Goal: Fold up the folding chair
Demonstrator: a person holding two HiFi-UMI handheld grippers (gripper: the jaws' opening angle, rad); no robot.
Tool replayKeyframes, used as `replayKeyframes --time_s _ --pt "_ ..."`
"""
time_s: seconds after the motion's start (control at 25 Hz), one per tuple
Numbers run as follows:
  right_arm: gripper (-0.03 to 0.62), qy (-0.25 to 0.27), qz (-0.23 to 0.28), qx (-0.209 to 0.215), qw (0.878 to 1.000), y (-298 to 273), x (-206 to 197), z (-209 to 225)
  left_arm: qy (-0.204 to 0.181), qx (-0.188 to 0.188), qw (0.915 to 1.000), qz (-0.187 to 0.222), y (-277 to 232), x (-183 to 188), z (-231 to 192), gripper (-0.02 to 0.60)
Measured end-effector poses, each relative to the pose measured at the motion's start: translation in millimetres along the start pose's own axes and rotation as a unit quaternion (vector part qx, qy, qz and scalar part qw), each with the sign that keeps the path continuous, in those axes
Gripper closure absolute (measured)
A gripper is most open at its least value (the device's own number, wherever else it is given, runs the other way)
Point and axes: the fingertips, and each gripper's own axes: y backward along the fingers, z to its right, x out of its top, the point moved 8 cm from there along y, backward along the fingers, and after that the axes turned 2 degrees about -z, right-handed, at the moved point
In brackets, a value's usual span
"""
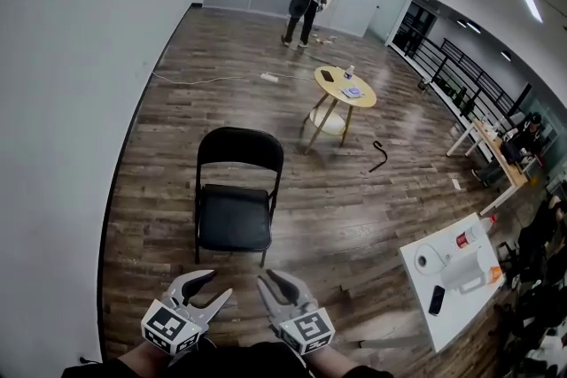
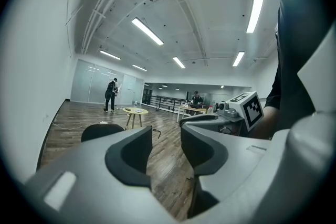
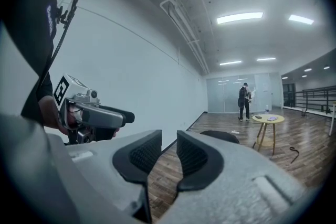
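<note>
A black folding chair (image 1: 234,195) stands unfolded on the wooden floor, its seat facing me and its backrest on the far side. Both grippers hover low in the head view, just short of the seat's front edge and touching nothing. My left gripper (image 1: 219,283) is open, and nothing lies between its jaws. My right gripper (image 1: 268,276) is open by a narrow gap, also with nothing in it. In the left gripper view the gripper (image 2: 166,140) points past the chair's backrest (image 2: 101,131). From the right gripper view, beyond the gripper (image 3: 169,148), the backrest (image 3: 220,136) shows.
A white wall (image 1: 80,102) runs along the left. Beyond the chair stands a round yellow table (image 1: 345,88), with a black object (image 1: 379,157) on the floor beside it. A white table (image 1: 447,279) with a paper roll is at right. A person (image 1: 306,6) stands far off.
</note>
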Motion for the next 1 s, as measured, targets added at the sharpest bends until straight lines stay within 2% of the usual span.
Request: replayKeyframes --time_s 0.4,0.68,1.0 --pt "0.502 -0.014 0.009 0.004 1.0 -32.3 -2.9 54.0 0.0 -0.015 0.9997 0.017 -47.7 11.9 -26.5 0.377" --pt "0.488 -0.04 0.006 0.037 0.999 -59.4 -13.7 112.6 -0.016 0.016 0.9997 -0.009 -94.0 27.0 -47.7 0.356" --pt "0.484 -0.063 0.0 0.065 0.996 -84.4 -22.0 172.6 -0.014 0.06 0.9979 -0.022 -140.9 42.2 -71.6 0.344"
